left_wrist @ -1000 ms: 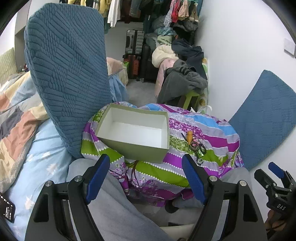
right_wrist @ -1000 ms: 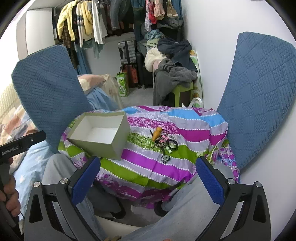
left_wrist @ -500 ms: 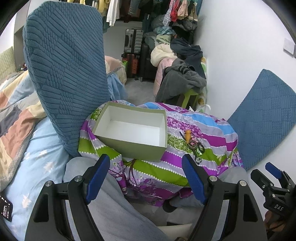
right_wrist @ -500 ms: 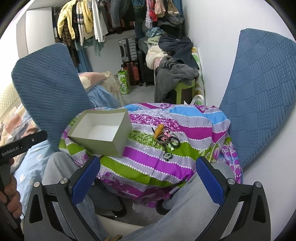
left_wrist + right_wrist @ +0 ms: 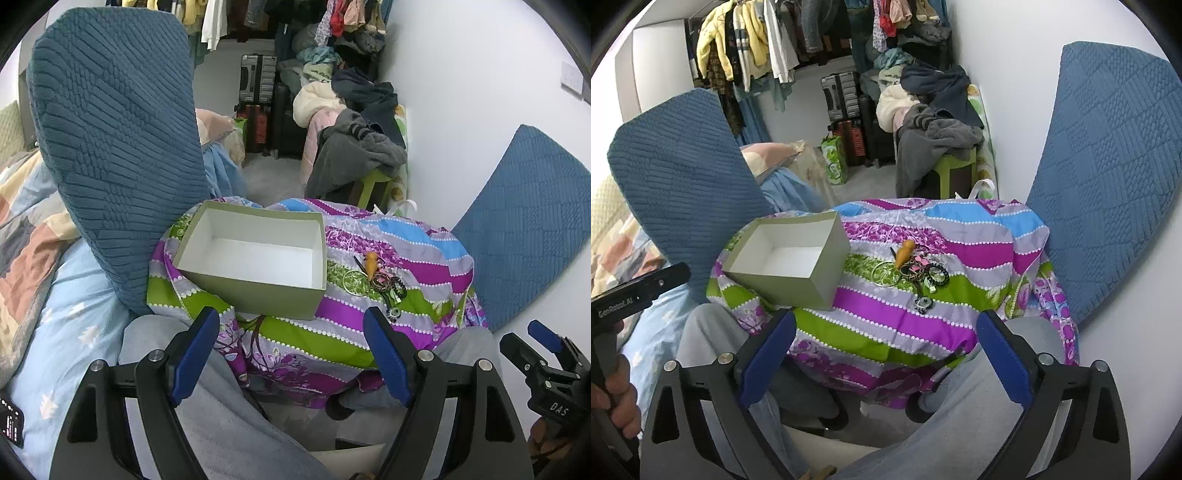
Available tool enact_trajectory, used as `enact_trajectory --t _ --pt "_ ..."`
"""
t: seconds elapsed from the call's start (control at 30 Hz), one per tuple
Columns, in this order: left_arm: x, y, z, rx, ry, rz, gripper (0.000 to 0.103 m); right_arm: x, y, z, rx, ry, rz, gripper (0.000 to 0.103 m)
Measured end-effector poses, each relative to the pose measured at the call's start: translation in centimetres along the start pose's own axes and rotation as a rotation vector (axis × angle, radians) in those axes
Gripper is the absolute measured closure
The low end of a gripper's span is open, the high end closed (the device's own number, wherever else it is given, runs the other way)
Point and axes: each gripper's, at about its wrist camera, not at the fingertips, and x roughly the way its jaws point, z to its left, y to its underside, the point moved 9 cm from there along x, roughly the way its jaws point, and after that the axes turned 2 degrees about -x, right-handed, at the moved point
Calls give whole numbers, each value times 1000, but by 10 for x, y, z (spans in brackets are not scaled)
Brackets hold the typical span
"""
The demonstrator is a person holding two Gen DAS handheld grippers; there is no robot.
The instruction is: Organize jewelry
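Note:
An empty olive-green box (image 5: 258,295) with a white inside sits on a striped purple, green and blue cloth (image 5: 332,336) over a small round stand. To its right lies a small heap of jewelry (image 5: 380,280): a thin hoop, an orange piece, dark beaded pieces and a round pendant. My left gripper (image 5: 290,317) hovers open before the box's near wall, holding nothing. In the right wrist view the box (image 5: 783,288) is left of the jewelry (image 5: 916,269). My right gripper (image 5: 886,321) hangs over the cloth's near edge, jaws wide but closing, nothing between them.
Tall blue quilted cushions stand at the left (image 5: 110,147) and against the right wall (image 5: 1108,166). Grey-trousered legs (image 5: 229,424) lie under the grippers. A patchwork bed (image 5: 22,240) is at the left. Clothes on a green stool (image 5: 938,147) and suitcases (image 5: 258,77) stand behind.
The right gripper's fingers have come slightly closer together. Both views have otherwise barely shifted, and the box and jewelry lie where they were.

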Motion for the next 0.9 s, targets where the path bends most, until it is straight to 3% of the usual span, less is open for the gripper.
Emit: enact_trajectory --t 0.4,0.9 --pt "25 -3 -10 16 27 15 23 18 -5 -13 -2 -13 -3 24" --pt "75 -30 -40 47 85 26 23 70 -15 -49 4 9 17 49"
